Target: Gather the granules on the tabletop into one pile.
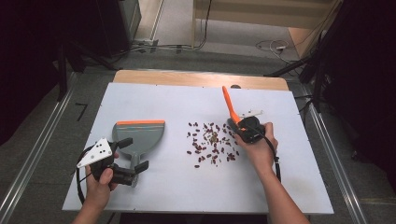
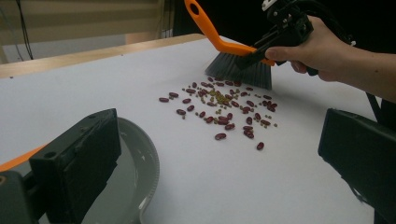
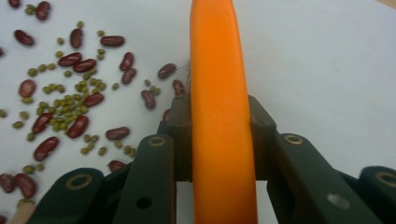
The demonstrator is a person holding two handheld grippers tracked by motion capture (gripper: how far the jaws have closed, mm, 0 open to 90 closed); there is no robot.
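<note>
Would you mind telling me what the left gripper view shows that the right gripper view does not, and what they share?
The left gripper view alone takes in the brush's grey bristles resting at the far edge of the spill, the hand with the right gripper shut on the brush, the rim of the grey dustpan, and the left gripper with its jaws apart. The right gripper view alone gives a close look at the small green beans among the red ones. Both share the orange brush handle, the red beans and the white table.

Orange-handled brush (image 1: 229, 106) with grey bristles, dark red and olive-green beans (image 1: 211, 142) speckling a white tabletop (image 1: 187, 186), grey dustpan (image 1: 138, 135) showing an orange edge
</note>
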